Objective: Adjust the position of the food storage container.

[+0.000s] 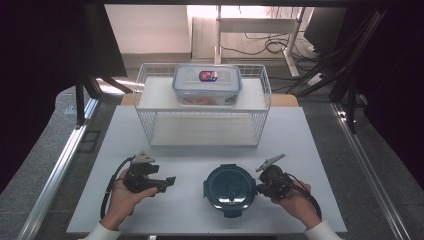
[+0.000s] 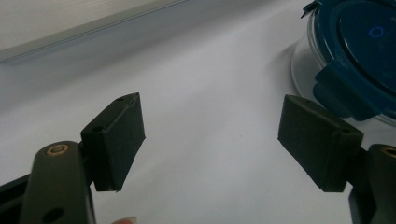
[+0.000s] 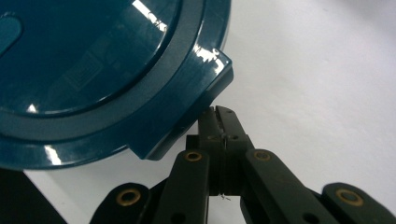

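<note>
Nudging in with my right gripper (image 3: pixel 219 116), I have its jaws pressed together with nothing between them, the tips just under the latch tab (image 3: pixel 196 112) on the near-right side of the round container (image 1: pixel 230 187). That container sits on the white table (image 1: pixel 300 150), in front of the wire rack (image 1: pixel 202 107), its dark teal lid (image 3: pixel 93 60) closed over a clear bowl. My left gripper (image 2: pixel 210 140) is wide and empty, well to the left of the container, aimed across the table at its left side, where another tab (image 2: pixel 343 93) shows. The main risk, as I judge it, is that nothing steadies the container: if I lever the tab up with closed tips, the whole thing may slide or tip toward the left instead of the latch popping. The tips are narrow and the tab is glossy, so they could also skate off its edge and jab the table or shove the container toward the rack. If I push too low, I may wedge under the bowl's rim rather than the tab. Bringing the left gripper against the container's far side first would likely cut that risk. The box (image 1: pixel 207 85) on the rack's upper shelf stands well behind the container and looks safe.
</note>
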`<state>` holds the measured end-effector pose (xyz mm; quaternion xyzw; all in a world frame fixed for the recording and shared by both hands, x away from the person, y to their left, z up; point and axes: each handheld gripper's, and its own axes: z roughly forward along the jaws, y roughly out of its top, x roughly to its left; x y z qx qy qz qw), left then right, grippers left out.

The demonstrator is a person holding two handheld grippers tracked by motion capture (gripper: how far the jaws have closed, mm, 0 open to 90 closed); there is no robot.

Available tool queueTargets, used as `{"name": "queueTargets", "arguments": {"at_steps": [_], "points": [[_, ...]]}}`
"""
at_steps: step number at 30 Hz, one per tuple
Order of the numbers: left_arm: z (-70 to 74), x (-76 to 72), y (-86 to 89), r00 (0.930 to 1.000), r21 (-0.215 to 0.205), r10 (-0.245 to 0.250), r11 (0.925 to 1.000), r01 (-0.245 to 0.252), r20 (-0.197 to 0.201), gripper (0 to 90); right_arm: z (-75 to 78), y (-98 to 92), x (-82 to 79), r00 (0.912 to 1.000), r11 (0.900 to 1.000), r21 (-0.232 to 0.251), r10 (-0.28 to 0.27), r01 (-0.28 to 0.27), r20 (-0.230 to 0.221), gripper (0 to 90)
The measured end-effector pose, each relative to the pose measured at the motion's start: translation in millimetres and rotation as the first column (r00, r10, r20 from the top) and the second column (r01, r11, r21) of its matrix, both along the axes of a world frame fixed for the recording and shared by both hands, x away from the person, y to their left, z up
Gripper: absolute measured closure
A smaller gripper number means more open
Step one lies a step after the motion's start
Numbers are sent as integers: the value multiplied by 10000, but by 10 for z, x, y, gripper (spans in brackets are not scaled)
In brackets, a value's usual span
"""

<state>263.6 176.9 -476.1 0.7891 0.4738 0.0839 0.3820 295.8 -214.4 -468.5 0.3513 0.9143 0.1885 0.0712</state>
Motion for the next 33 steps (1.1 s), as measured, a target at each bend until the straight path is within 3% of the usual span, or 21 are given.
{"name": "queueTargets", "arguments": {"at_steps": [16, 24, 27, 30, 33], "points": [[-5, 5, 20, 10000, -16, 97, 10000, -97, 17, 219, -34, 475, 11, 9937, 9936, 146, 1118, -1118, 0, 896], [-4, 3, 19, 10000, -6, 92, 10000, -92, 32, 218, -52, 509, 3, 9890, 9887, 297, 1462, -1468, 219, 895], [-3, 0, -2, 10000, -177, 38, 9998, -38, 1, 217, -11, 409, -4, 9893, 9895, 509, 1318, -1350, 630, 895], [-7, -6, -34, 10000, -216, -5, 9998, 5, 0, 211, 71, 198, -7, 9940, 9864, 1462, 617, -746, 907, 895], [-1, -15, -45, 10000, -230, 43, 9997, -43, 2, 208, 125, 32, -52, 9931, 9733, 2282, -3, -266, 1169, 894]]}}
